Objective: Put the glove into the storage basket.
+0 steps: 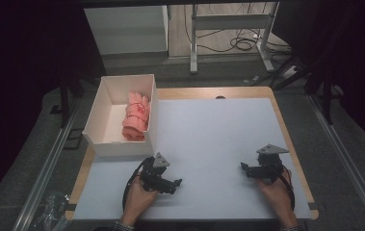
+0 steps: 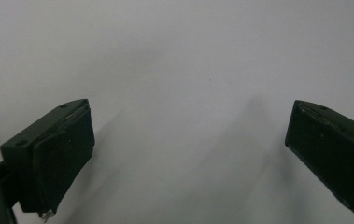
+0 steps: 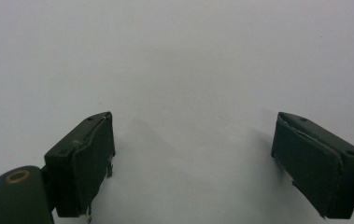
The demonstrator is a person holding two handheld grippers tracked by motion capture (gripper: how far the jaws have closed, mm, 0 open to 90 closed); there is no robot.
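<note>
A white open box (image 1: 104, 101) stands at the table's left rear, and a rolled pink cloth (image 1: 136, 117) lies inside it against its right wall. My left gripper (image 1: 176, 183) rests low over the white mat near the front, just right of the box's near corner, held by a hand. Its jaws stand wide apart with nothing between them (image 2: 188, 140). My right gripper (image 1: 244, 167) sits near the front right, also hand-held. In the right gripper view it is open (image 3: 193, 140) over bare mat.
The white mat (image 1: 209, 130) covers a wooden table (image 1: 247, 91). Beyond the far edge stand a white cabinet (image 1: 127, 29) and a metal desk frame (image 1: 228, 33) with cables on the floor. A rail (image 1: 45, 168) runs along the left.
</note>
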